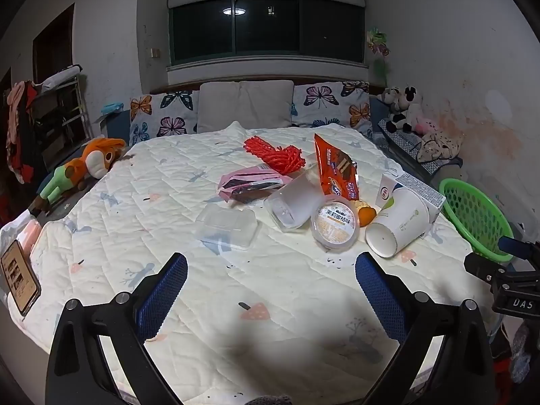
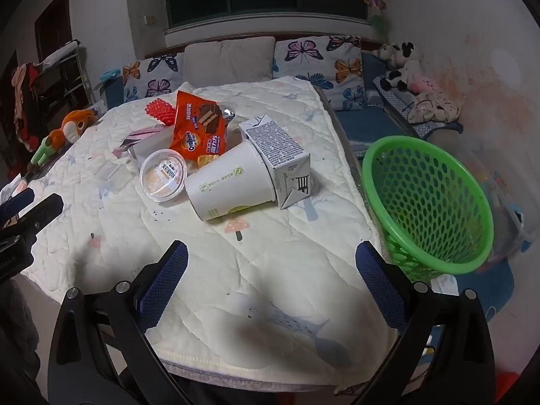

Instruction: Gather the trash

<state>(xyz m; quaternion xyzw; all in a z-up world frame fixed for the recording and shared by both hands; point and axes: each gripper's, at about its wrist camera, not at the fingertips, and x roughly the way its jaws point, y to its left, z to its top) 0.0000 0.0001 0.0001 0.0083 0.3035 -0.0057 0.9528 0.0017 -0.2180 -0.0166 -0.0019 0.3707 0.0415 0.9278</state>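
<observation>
Trash lies in a heap on the quilted bed [image 1: 270,303]: a tipped white paper cup [image 1: 398,226] [image 2: 229,185], a grey milk carton [image 2: 276,155] [image 1: 422,192], a round lidded dessert cup [image 1: 334,226] [image 2: 163,175], an orange snack bag [image 1: 337,172] [image 2: 199,128], a clear plastic cup [image 1: 293,202], a clear tray [image 1: 226,226], a pink wrapper [image 1: 249,185] and red netting [image 1: 276,153]. A green mesh basket [image 2: 428,202] [image 1: 476,219] stands off the bed's right edge. My left gripper [image 1: 270,270] and right gripper [image 2: 270,256] are open and empty, short of the heap.
A phone [image 1: 20,280] lies at the bed's left edge. An orange plush toy [image 1: 84,168] lies at the left, butterfly pillows [image 1: 246,108] at the head, stuffed animals [image 1: 405,108] at the right. The right gripper's body [image 1: 506,276] shows in the left wrist view.
</observation>
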